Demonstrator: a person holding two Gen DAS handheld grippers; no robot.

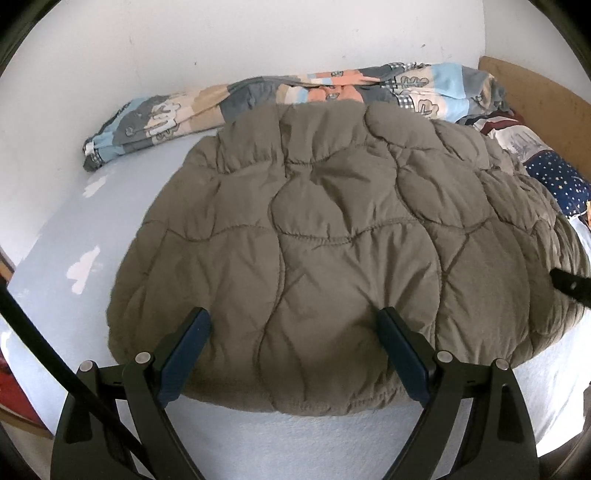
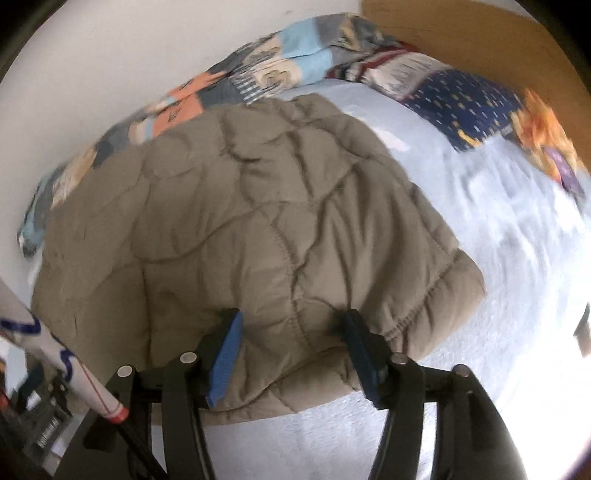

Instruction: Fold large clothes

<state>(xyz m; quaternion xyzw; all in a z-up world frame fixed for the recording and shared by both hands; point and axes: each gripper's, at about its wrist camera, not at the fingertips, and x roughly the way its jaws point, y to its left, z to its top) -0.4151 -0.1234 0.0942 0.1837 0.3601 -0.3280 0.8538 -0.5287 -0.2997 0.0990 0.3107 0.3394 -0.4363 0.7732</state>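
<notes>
Quilted olive-grey jacket lies folded on the bed, light blue sheet under it, roughly centre of the mattress. Patchwork duvet bunched along the far side against the white wall, touching the jacket's far edge. Star-print pillow at the right by the wooden headboard.

Left hand-held gripper hangs over the jacket's near hem, jaws spread wide, nothing pinched; can't tell if the tips touch the fabric.

Right hand-held gripper sits over the near right part of the jacket, by the stitched corner. Jaws apart, with a bulge of fabric between the blue pads; pads don't seem to press it. Right view is motion-blurred. Its dark tip also shows at the right edge of the left view.
</notes>
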